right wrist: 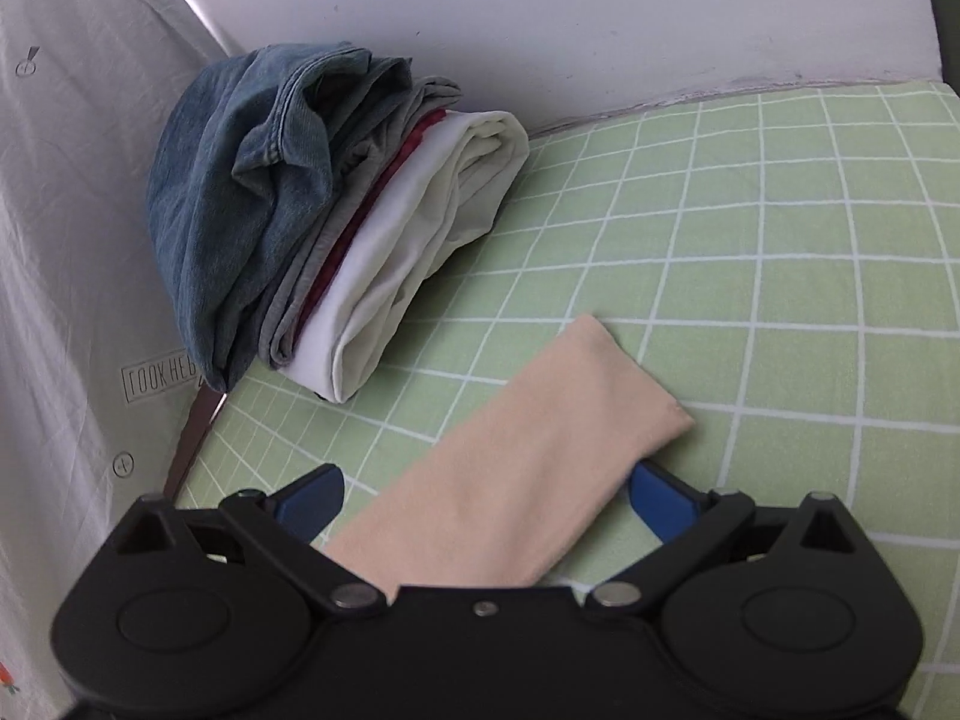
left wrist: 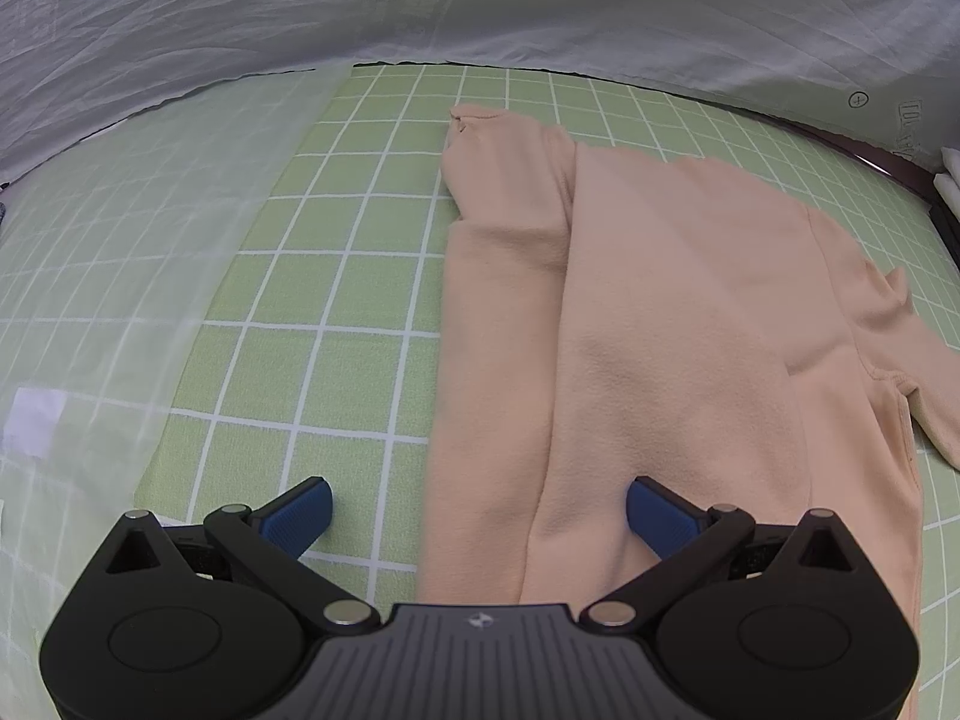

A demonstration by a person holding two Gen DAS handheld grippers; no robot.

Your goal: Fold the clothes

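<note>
The green checked sheet [left wrist: 336,276] is the landmark here. In the left wrist view its far edge meets a wall of pale draped fabric [left wrist: 420,6], and a translucent white layer [left wrist: 120,228] covers the sheet's left part. Between that layer and the peach garment [left wrist: 690,324] runs a bare strip of checked sheet, free room for moving on the garment's left side. To the right, the sheet ends at a dark edge close behind the garment's shoulder.

The peach garment lies flat on the sheet, its left portion folded inward so a long straight crease runs away from the camera, with a cuff at the far end. The left tool [left wrist: 478,516] hangs over the garment's near left edge, jaws spread wide: one blue pad over bare sheet, the other over the peach cloth, nothing pinched.

In the right wrist view the sheet stretches open to the right and far side up to a white wall [right wrist: 600,18]. A stack of folded clothes [right wrist: 336,216], denim on top, sits at the sheet's left far corner against the draped fabric. The peach sleeve [right wrist: 528,456] lies diagonally on the sheet, its near end passing between the spread jaws of the right tool [right wrist: 486,498]; the pads do not press it.
</note>
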